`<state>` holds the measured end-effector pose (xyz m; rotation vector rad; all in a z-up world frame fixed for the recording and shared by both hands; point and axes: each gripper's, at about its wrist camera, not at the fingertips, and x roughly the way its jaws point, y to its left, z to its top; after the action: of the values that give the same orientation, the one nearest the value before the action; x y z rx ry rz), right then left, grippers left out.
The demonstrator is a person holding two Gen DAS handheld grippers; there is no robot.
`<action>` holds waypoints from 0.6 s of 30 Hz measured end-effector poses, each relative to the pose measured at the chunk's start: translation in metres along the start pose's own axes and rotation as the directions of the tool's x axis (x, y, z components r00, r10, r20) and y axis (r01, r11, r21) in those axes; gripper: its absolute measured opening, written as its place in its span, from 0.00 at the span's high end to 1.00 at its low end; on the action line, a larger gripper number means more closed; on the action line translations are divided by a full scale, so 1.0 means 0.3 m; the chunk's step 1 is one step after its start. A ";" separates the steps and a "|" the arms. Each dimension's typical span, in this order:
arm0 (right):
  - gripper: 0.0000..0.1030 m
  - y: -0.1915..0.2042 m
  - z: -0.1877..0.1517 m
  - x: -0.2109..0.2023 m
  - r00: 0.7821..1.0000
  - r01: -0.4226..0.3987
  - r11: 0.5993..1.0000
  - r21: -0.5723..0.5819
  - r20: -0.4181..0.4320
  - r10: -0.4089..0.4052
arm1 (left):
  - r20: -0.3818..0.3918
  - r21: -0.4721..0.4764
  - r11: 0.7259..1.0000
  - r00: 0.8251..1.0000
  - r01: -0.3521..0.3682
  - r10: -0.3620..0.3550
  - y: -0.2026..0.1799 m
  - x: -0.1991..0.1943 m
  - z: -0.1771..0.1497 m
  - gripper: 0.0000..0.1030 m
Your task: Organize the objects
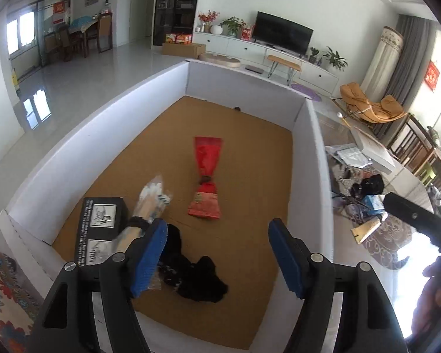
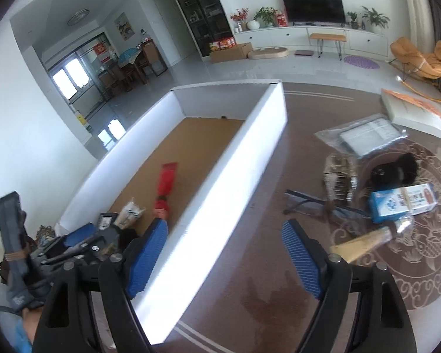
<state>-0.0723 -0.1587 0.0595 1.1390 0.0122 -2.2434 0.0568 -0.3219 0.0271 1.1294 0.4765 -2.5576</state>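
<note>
A white-walled box (image 1: 103, 135) with a brown floor fills the left wrist view. In it lie a red bag (image 1: 207, 176) tied at its middle, a black cloth (image 1: 194, 276), a black carton (image 1: 103, 226) and a clear packet (image 1: 150, 206) with a black band. My left gripper (image 1: 217, 225) hangs open above the cloth, holding nothing. My right gripper (image 2: 225, 225) is open too, empty, straddling the box's right wall (image 2: 235, 170) from above. Beside the box lie a blue-and-white carton (image 2: 402, 206), a black object (image 2: 397, 170) and a wooden-handled item (image 2: 364, 242).
The box stands on a brown patterned table top (image 2: 279, 294). A clear bag with a white pad (image 2: 367, 135), a striped packet (image 2: 338, 179) and a flat white box (image 2: 411, 111) also lie on it. Behind are a living-room floor, a TV unit and an orange chair (image 2: 423, 58).
</note>
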 end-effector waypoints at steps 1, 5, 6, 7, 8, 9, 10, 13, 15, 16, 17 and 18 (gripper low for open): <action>0.13 -0.072 -0.035 -0.024 0.997 0.077 0.997 0.007 0.023 -0.077 | 0.007 0.026 0.998 0.999 0.050 -0.050 -0.057 -0.015 -0.013 0.31; 0.13 -0.398 -0.213 -0.069 0.936 0.350 0.930 0.113 -0.003 -0.351 | -0.015 0.182 0.957 0.974 0.227 -0.228 -0.331 -0.050 -0.079 0.11; 0.13 -0.467 -0.257 -0.079 0.920 0.390 0.910 0.140 -0.024 -0.391 | -0.035 0.213 0.941 0.964 0.265 -0.263 -0.390 -0.044 -0.109 0.04; 0.13 -0.527 -0.300 -0.089 0.904 0.427 0.889 0.163 -0.041 -0.426 | -0.060 0.240 0.925 0.955 0.296 -0.290 -0.444 -0.026 -0.143 0.02; 0.13 -0.578 -0.338 -0.096 0.889 0.456 0.871 0.185 -0.058 -0.454 | -0.093 0.262 0.913 0.950 0.313 -0.299 -0.499 -0.003 -0.171 0.02; 0.13 -0.618 -0.370 -0.101 0.879 0.475 0.856 0.203 -0.074 -0.470 | -0.124 0.278 0.906 0.947 0.319 -0.296 -0.540 0.038 -0.204 0.02; 0.13 -0.659 -0.405 -0.115 0.873 0.486 0.847 0.216 -0.089 -0.479 | -0.149 0.289 0.904 0.948 0.315 -0.282 -0.577 0.077 -0.230 0.02; 0.13 -0.699 -0.438 -0.112 0.865 0.502 0.839 0.212 -0.100 -0.492 | -0.200 0.286 0.918 0.954 0.274 -0.222 -0.638 0.204 -0.275 0.02; 0.13 -0.696 -0.435 -0.101 0.863 0.505 0.842 0.193 -0.090 -0.497 | -0.194 0.290 0.930 0.965 0.227 -0.175 -0.640 0.270 -0.289 0.02; 0.13 -0.695 -0.432 -0.094 0.865 0.502 0.844 0.189 -0.087 -0.495 | -0.190 0.296 0.932 0.970 0.206 -0.154 -0.642 0.294 -0.287 0.03; 0.13 -0.695 -0.426 -0.082 0.867 0.498 0.847 0.188 -0.087 -0.491 | -0.180 0.303 0.935 0.975 0.184 -0.133 -0.640 0.310 -0.289 0.03; 0.13 -0.694 -0.423 -0.068 0.870 0.493 0.849 0.189 -0.088 -0.486 | -0.174 0.313 0.936 0.978 0.162 -0.111 -0.640 0.328 -0.287 0.03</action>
<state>-0.0806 0.0552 -0.0589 1.4145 0.0989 -2.7238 -0.0276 -0.1273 -0.0678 1.4627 0.1713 -2.7542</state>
